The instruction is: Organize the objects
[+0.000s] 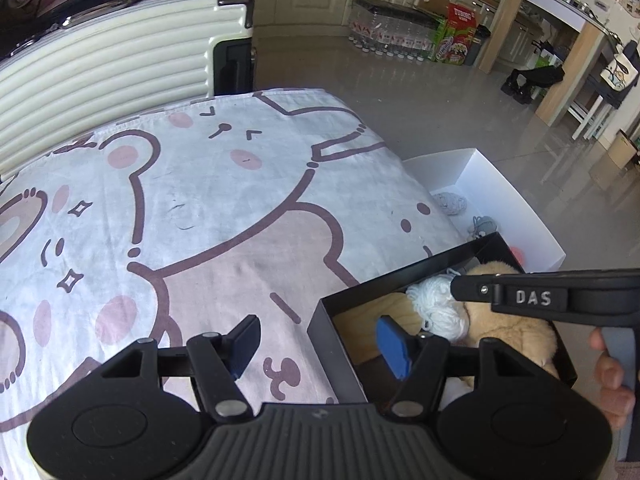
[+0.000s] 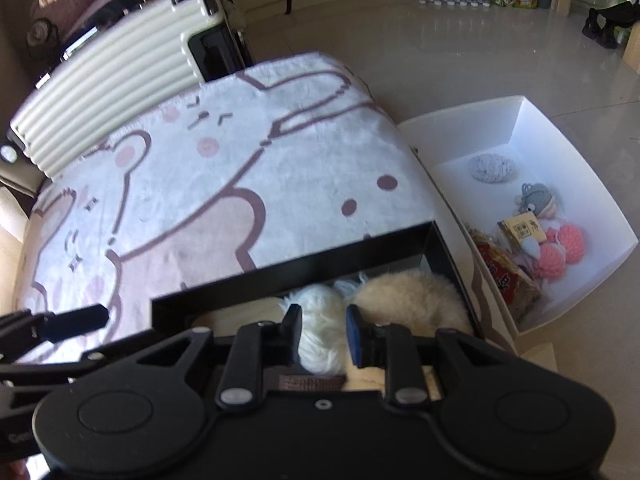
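A black box [image 1: 352, 292] [image 2: 280, 268] sits at the right end of the cartoon-print blanket [image 1: 192, 216] [image 2: 208, 184]. Inside lie a white yarn ball [image 1: 438, 306] [image 2: 322, 332] and a tan plush toy [image 1: 508, 320] [image 2: 408, 292]. My right gripper [image 2: 322, 330] is over the box, its fingers on either side of the white yarn ball; it also shows in the left wrist view [image 1: 456, 284]. My left gripper [image 1: 320, 340] is open and empty, straddling the box's left wall.
A white box [image 2: 592, 184] [image 1: 500, 188] stands on the floor to the right, holding a grey yarn ball [image 2: 492, 168], a grey knitted toy [image 2: 538, 198], pink knitted pieces [image 2: 560, 252] and a red packet [image 2: 504, 276]. A cream suitcase [image 1: 112, 64] stands behind the blanket.
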